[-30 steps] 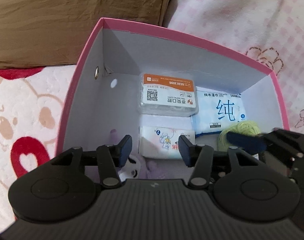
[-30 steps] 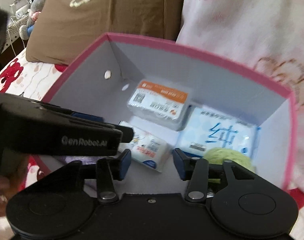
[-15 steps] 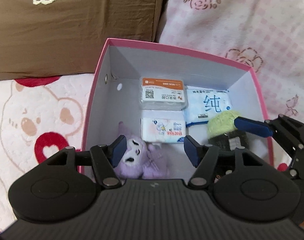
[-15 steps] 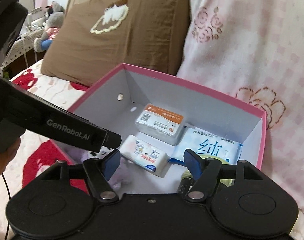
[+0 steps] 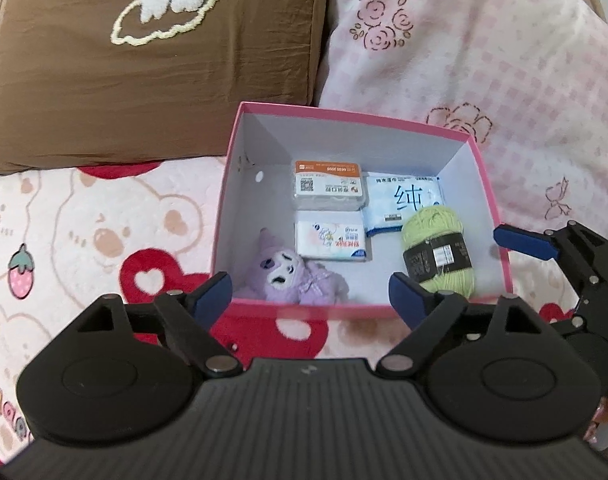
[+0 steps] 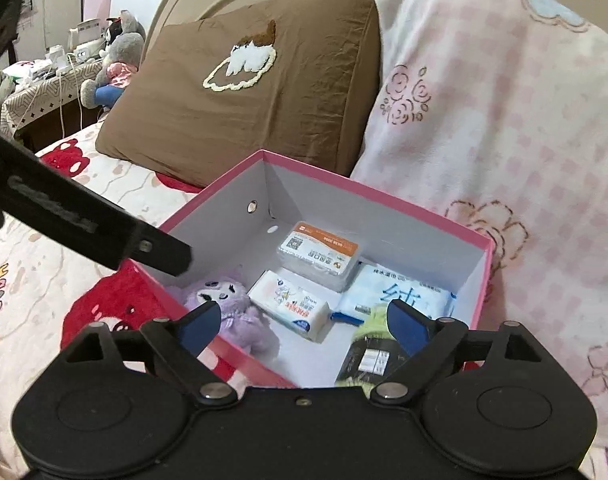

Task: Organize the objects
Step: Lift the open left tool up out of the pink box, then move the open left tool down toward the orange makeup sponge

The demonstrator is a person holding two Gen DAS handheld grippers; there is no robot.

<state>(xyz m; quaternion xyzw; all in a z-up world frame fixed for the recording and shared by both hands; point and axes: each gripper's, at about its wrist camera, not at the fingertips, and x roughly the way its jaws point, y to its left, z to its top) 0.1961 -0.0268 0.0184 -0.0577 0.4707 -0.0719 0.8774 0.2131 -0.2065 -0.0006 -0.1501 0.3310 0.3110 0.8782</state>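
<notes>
- Five items are seen inside the pink box (image 5: 239, 184) from the left wrist view: a purple plush toy (image 5: 291, 280) at the near left corner, a green yarn ball (image 5: 438, 248) at the near right, a small tissue pack (image 5: 331, 240) in the middle, an orange-labelled case (image 5: 328, 186) and a blue wipes pack (image 5: 402, 204) toward the far wall.
- The left gripper (image 5: 310, 294) is held above the box's near wall, its jaws just opened wide, nothing between them.
- From the right wrist view, the same box (image 6: 384, 196) is shown, with the plush toy (image 6: 227, 300) near its left wall.
- The right gripper (image 6: 304, 322) is spread apart, having just been opening, empty, over the box's near edge, with the yarn ball (image 6: 370, 344) below.
</notes>
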